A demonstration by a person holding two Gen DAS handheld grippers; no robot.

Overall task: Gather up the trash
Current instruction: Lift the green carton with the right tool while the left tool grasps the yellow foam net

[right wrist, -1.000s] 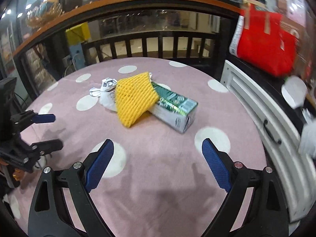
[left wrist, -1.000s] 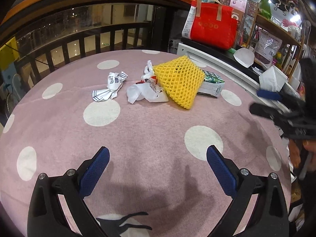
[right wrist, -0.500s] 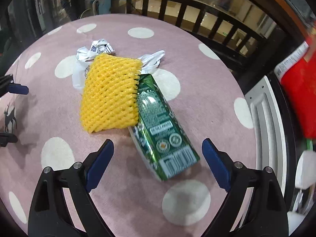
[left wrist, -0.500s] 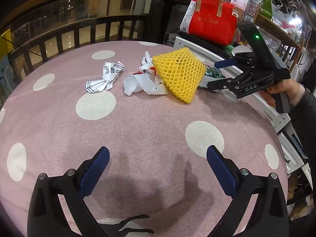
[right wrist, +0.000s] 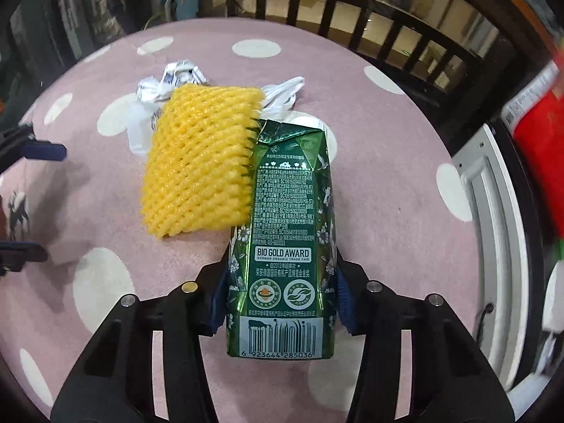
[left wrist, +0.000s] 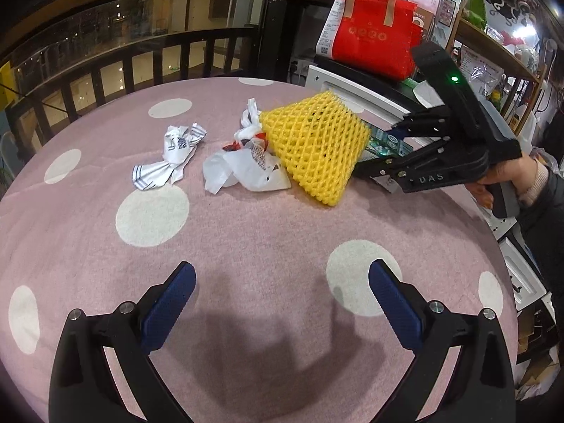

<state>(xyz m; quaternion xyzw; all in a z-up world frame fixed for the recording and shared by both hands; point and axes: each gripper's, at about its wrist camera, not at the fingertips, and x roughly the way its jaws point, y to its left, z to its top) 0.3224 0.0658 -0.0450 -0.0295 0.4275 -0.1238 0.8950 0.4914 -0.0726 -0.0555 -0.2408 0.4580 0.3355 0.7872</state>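
Right claw [right wrist: 280,294] just narrowed from wide, pads now pressed on green carton [right wrist: 287,232] flanks. Carton lying on table [right wrist: 370,162], yellow foam net [right wrist: 202,162] leaning at its ten o'clock. Probably ready for lifting away. Left claw [left wrist: 282,303] gaping, empty, wrappers at twelve o'clock.
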